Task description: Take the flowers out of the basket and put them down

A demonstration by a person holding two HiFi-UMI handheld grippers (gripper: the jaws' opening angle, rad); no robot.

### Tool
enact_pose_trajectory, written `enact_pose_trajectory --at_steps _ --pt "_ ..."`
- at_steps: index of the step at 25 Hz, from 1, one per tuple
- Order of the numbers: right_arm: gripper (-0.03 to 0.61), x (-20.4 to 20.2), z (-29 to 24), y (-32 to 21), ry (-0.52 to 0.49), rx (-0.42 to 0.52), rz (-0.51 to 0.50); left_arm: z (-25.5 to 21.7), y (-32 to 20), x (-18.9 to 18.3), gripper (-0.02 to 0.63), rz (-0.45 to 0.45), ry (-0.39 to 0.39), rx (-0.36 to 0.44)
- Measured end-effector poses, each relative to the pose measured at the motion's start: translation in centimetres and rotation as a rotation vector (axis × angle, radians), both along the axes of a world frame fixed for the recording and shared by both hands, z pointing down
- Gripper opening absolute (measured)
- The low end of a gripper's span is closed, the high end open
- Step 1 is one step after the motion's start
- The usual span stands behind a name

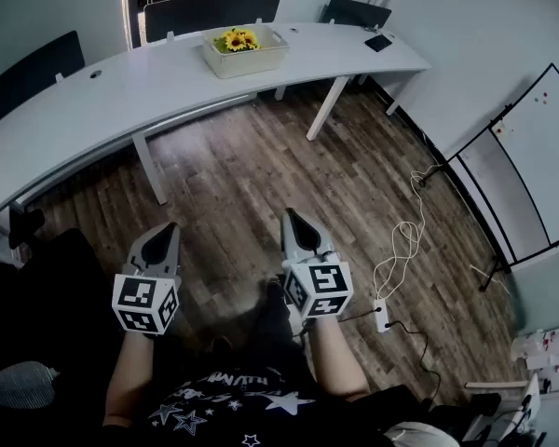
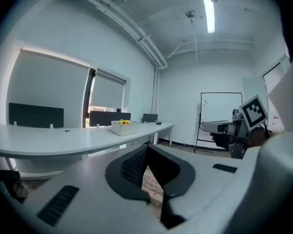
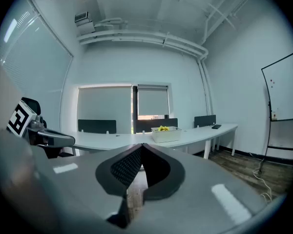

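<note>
Flowers [image 1: 237, 40], yellow, sit in basket [image 1: 246, 59]; both grippers' jaws together, empty.

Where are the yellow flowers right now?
In the head view the flowers sit inside the basket on the long white table, far ahead near the top middle, just in front of a dark chair.

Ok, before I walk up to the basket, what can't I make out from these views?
- Flowers: far off and small in all three views; count unclear, stems hidden behind the basket wall.
- Flat dark object at the right end of the table, head view: too small to identify.
- The table's left end: cut off by the head view's edge.
</note>
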State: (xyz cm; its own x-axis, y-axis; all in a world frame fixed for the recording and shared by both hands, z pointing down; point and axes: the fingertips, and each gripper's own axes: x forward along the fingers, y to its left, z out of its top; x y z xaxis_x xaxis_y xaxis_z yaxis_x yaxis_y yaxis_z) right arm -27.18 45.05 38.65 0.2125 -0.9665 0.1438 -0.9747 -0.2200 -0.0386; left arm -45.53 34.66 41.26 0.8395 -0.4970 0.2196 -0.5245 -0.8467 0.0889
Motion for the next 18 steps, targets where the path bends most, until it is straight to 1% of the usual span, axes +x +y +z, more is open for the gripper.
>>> enact_pose_trajectory --at_steps 9,12,14,15,18 --pt "0.002 0.2 -0.1 0.2 0.019 -0.014 -0.002 -0.8 0.0 0.4 0.009 0.004 0.016 0.004" --pt "0.002 0.3 0.3 0.5 0.009 -0.028 -0.002 -0.7 0.2 0.9 0.009 0.009 0.017 0.004" --pt "0.002 0.5 0.1 0.6 0.001 -0.012 -0.005 -0.7 0.3 1.2 0.009 0.013 0.015 0.005" --pt "0.002 0.5 -0.1 0.7 -0.004 0.004 -0.019 -0.7 0.4 1.3 0.009 0.014 0.015 0.006" --pt "0.002 -0.1 -0.7 0.8 -0.013 0.059 -0.100 -0.7 0.3 1.9 0.009 0.013 0.025 0.002"
